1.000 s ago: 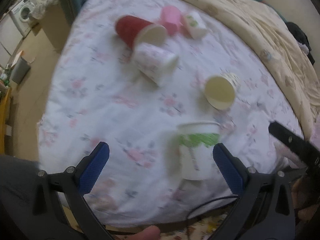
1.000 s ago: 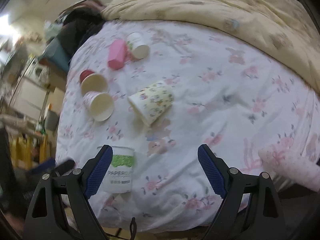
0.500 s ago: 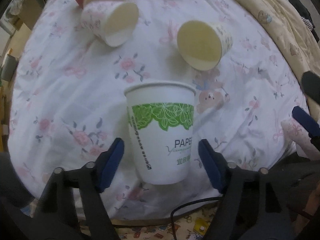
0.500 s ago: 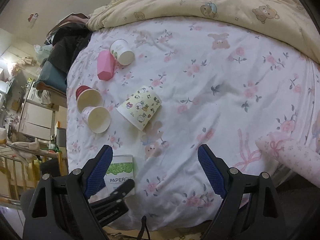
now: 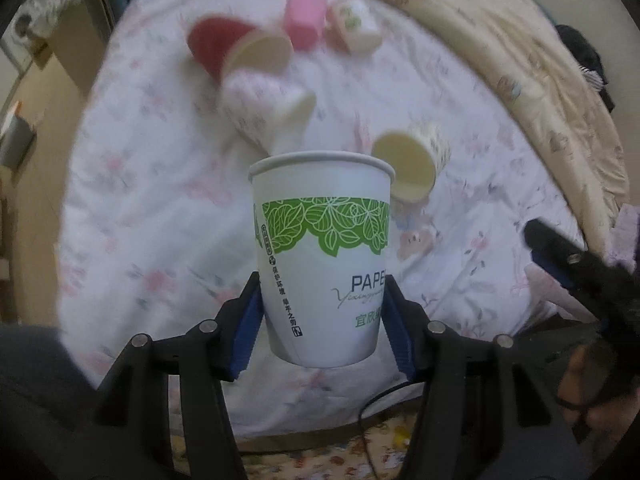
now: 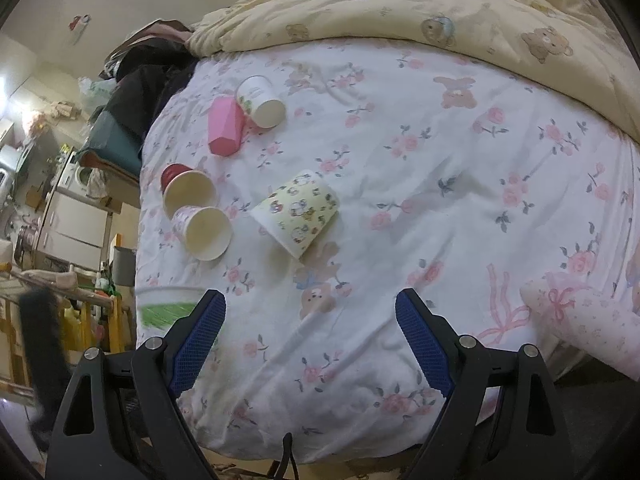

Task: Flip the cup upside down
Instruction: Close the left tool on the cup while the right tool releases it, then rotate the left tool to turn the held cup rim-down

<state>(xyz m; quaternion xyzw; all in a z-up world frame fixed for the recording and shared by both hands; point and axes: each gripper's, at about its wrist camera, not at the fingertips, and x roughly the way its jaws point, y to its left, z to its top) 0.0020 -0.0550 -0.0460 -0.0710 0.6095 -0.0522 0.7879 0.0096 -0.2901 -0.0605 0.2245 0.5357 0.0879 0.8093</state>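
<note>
Pinching upright cup (image 5: pixel 322 256) between left gripper (image 5: pixel 320 328) pads | right gripper (image 6: pixel 310 344) spread, apart

This is a home, a lived-in bedroom. Ahead of the right tool (image 6: pixel 310 340) lies a bed (image 6: pixel 460 200) under a white sheet printed with pink flowers and bears. A cream quilt (image 6: pixel 400 4) with teddy bears is bunched at the far side. Dark clothes (image 6: pixel 148 72) are heaped beyond the bed's far left corner. Left of the tool, past the bed's edge, stand a washing machine (image 6: pixel 78 174), white cabinets (image 6: pixel 68 228) and a cluttered wooden rack (image 6: pixel 96 312). Paper cups (image 6: pixel 200 208) lie scattered on the sheet. A rolled floral bundle (image 6: pixel 580 328) lies at the bed's edge, right of the tool.
</note>
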